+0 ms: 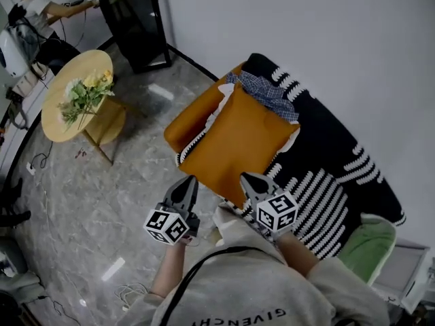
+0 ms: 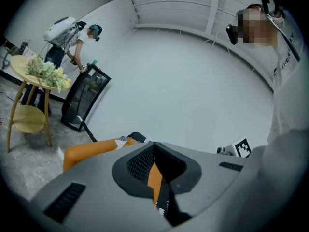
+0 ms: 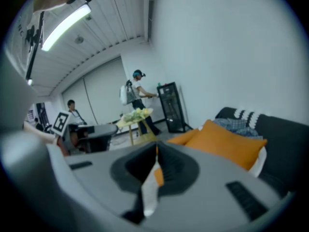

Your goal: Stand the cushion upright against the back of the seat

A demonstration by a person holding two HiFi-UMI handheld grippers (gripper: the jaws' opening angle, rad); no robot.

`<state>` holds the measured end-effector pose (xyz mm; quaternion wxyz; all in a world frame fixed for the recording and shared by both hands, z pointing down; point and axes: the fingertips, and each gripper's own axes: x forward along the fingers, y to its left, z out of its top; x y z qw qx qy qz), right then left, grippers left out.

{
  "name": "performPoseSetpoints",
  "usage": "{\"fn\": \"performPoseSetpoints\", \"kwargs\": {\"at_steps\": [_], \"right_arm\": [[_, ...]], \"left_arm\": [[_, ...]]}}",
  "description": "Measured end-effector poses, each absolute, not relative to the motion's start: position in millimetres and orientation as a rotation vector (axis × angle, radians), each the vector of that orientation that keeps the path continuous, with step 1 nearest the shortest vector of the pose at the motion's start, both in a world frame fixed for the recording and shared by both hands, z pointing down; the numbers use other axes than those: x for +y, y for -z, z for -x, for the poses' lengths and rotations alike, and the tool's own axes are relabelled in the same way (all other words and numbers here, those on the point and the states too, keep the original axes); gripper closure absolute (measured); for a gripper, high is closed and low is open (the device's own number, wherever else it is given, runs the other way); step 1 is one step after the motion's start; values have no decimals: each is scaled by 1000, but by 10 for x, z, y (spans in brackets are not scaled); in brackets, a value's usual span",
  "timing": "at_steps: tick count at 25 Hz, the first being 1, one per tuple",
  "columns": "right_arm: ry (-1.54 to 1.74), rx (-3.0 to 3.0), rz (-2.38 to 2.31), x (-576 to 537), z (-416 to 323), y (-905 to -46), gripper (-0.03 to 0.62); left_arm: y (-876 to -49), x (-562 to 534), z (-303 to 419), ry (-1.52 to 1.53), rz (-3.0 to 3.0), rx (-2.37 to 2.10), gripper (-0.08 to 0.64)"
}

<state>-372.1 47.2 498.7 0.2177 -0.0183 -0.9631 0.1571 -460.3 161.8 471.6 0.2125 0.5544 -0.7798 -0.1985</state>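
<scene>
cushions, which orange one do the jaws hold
The upper orange cushion, pinched at its near edge by left gripper and right gripper; the other orange cushion lies ungripped.

Both forearms [image 1: 170, 270] reach forward toward the cushion [image 1: 238, 138], grippers side by side, marker cubes [image 1: 166, 225] facing up. The left gripper [image 1: 188, 184] sits at the cushion's near left edge, its jaws closed on orange cloth and black-and-white trim. The right gripper [image 1: 249, 180] sits at the cushion's near corner, tilted downward, its jaws closed on orange and white cloth.
</scene>
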Motion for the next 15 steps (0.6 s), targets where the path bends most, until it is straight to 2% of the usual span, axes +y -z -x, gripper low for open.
{"fn": "performPoseSetpoints", "kwargs": {"at_steps": [15], "right_arm": [[-573, -2537, -365, -1188, 3845, -5659, 572]], "left_arm": [[-5130, -113, 5353, 368, -1732, -1951, 535]]}}
